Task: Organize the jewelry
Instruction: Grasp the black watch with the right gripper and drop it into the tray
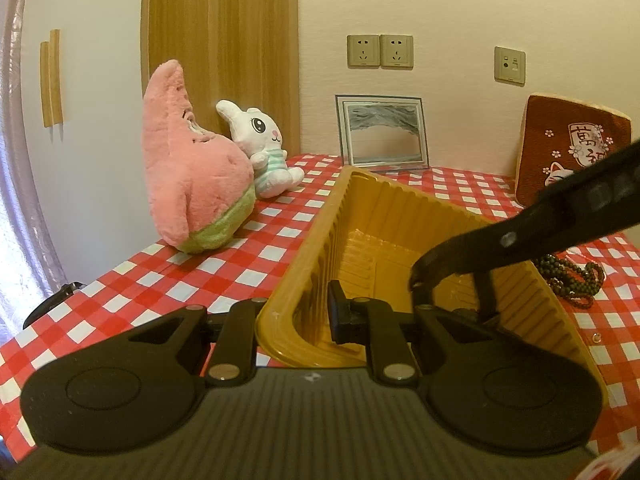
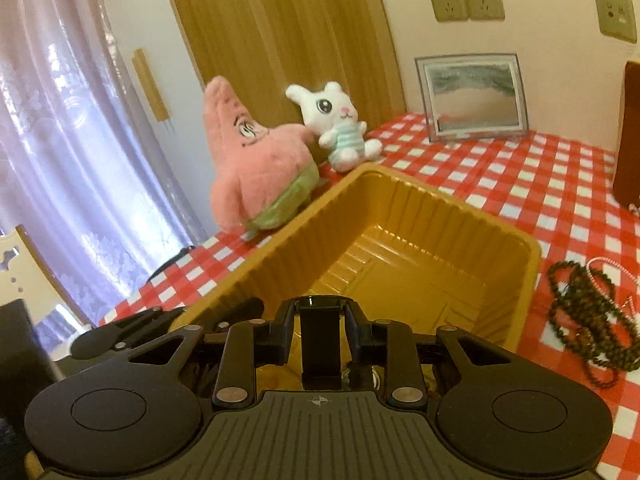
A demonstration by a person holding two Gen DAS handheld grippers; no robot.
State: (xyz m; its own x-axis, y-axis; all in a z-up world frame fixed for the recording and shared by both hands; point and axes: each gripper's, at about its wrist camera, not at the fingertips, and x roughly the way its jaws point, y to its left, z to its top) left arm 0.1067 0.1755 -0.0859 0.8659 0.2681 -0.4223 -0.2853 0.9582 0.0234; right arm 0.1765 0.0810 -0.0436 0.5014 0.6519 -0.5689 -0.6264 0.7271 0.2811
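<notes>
The watch (image 2: pixel 320 344), or what I take for one from its dark strap and the round glassy bit at the top, is clamped between the fingers of my right gripper (image 2: pixel 320 332), hanging over the near end of the yellow tray (image 2: pixel 400 200), not yet on its floor. My left gripper (image 1: pixel 296 316) has its fingers clenched on the tray's near wall, one inside and one outside.

What worries me most is letting go too high. The tray's ribbed plastic floor looks slick and springy, so I judge a dropped watch could bounce or slide against a wall rather than lie flat.

The pinched wall looks thin. If my left hand pulls or twists, it may buckle or lift that end, and anything inside would slide to the far side.

From the left camera the right gripper (image 1: pixel 416 284) reaches in just beside the tray's right wall. Catching that rim on the way out could drag the tray across the checked surface (image 2: pixel 520 184).

The beads (image 2: pixel 592 320) lie in a tangled heap just right of the tray, and pinching one loop may haul up the whole knot
</notes>
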